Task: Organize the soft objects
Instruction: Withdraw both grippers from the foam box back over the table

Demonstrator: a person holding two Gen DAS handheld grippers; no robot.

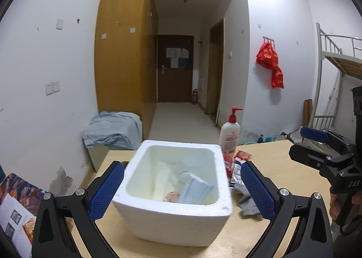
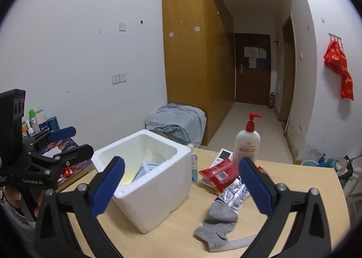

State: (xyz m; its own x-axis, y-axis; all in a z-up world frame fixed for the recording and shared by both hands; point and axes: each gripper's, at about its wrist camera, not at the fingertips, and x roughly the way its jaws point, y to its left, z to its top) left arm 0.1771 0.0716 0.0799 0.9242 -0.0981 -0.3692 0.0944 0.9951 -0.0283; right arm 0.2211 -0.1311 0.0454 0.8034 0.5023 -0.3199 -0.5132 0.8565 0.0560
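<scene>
hovering over the table [image 2: 294, 178], both claws spread wide and pinching nothing.

risking a snag: closing the right claw [image 2: 181, 181] here could be catching the silver packet [image 2: 235, 192] lying against the grey sock [image 2: 217, 224], or nudging the foam box [image 2: 153, 181] just left of its left pad. sock lying low between the right claw's pads, nearer the right one; box sitting squarely between the left claw's [image 1: 182, 188] pads, not gripped, blue folded cloth [image 1: 194, 190] already resting inside.
</scene>
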